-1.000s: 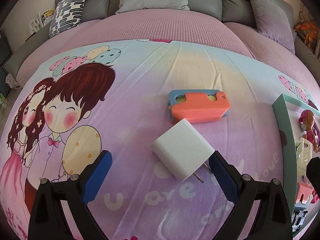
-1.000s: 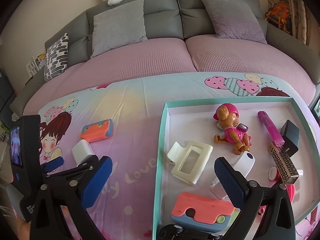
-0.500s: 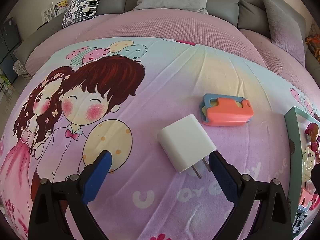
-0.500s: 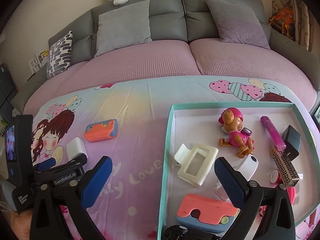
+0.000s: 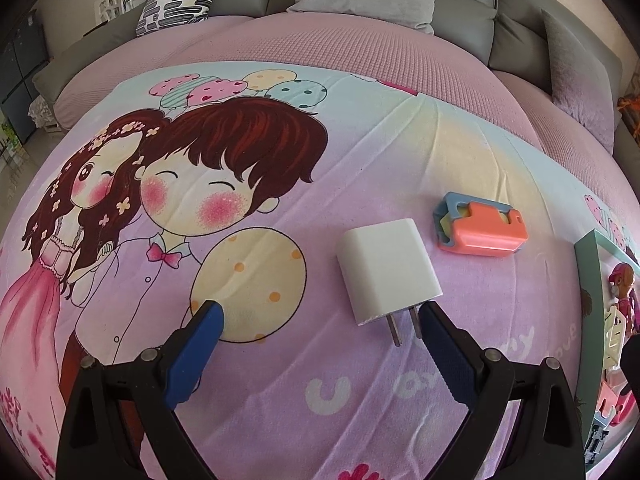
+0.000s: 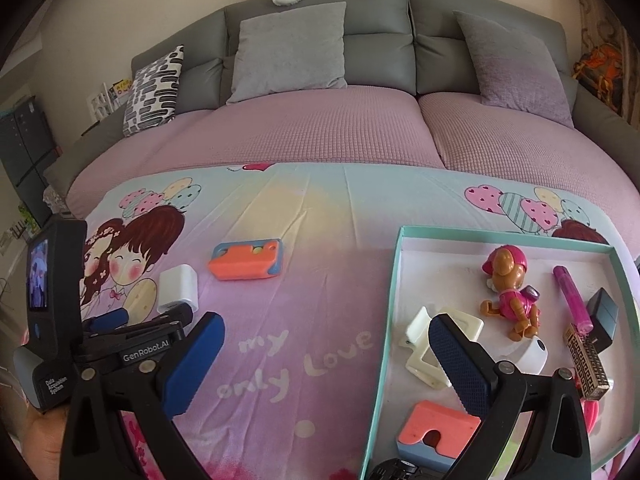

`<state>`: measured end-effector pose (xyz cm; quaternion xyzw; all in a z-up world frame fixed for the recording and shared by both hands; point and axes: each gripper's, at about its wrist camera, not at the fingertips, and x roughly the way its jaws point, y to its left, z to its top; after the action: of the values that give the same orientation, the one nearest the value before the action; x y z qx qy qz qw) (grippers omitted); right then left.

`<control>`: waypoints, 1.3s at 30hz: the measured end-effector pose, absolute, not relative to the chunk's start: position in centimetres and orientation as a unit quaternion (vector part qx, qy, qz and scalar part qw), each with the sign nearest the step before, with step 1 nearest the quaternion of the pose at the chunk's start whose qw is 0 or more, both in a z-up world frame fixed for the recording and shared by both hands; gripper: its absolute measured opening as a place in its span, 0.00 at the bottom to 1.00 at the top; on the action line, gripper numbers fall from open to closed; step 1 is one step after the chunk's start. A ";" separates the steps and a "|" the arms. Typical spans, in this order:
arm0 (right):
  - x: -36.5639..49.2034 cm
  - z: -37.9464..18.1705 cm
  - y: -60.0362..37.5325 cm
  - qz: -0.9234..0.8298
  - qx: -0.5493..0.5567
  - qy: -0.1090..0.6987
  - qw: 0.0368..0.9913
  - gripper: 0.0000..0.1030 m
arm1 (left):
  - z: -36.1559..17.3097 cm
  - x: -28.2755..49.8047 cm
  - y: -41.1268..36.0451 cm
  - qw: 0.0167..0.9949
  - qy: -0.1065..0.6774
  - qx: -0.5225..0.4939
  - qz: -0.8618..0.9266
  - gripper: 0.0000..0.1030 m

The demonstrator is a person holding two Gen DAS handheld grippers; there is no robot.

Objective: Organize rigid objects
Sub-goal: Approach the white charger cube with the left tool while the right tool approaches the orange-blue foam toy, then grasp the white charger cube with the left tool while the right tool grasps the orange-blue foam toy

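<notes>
Jaws of your left gripper [image 5: 318, 316] stand wide apart, holding nothing; the white charger [image 5: 386, 276] lies on the bed sheet [image 5: 400, 152] just ahead, its prongs touching the right jaw's tip. Beyond it sits the orange-and-blue case [image 5: 480, 230]. Your right gripper [image 6: 324, 330] is also spread and empty, its right jaw over the teal tray [image 6: 394, 280], near the cream hair clip [image 6: 424, 344].
</notes>
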<state>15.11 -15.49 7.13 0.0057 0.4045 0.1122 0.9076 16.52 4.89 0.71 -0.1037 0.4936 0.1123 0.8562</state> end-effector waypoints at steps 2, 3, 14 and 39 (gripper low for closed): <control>15.6 7.5 -14.9 0.128 0.010 0.404 0.906 1.00 | 0.8 16.4 5.1 0.856 0.494 -0.105 0.110 0.95; 15.9 7.6 -14.5 0.136 0.012 0.404 0.905 1.00 | 0.8 16.3 5.2 0.857 0.493 -0.105 0.109 0.95; 19.8 7.0 -10.9 0.170 -0.033 0.432 0.885 1.00 | 1.4 16.3 5.1 0.864 0.484 -0.109 0.086 0.95; 24.5 1.0 -6.8 0.196 -0.066 0.510 0.835 1.00 | 0.5 17.5 5.3 0.864 0.479 -0.103 0.118 0.95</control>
<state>24.45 -6.79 1.01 -0.0658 0.5101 0.1957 0.8350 17.52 5.32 0.49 -0.1033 0.4793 0.1176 0.8636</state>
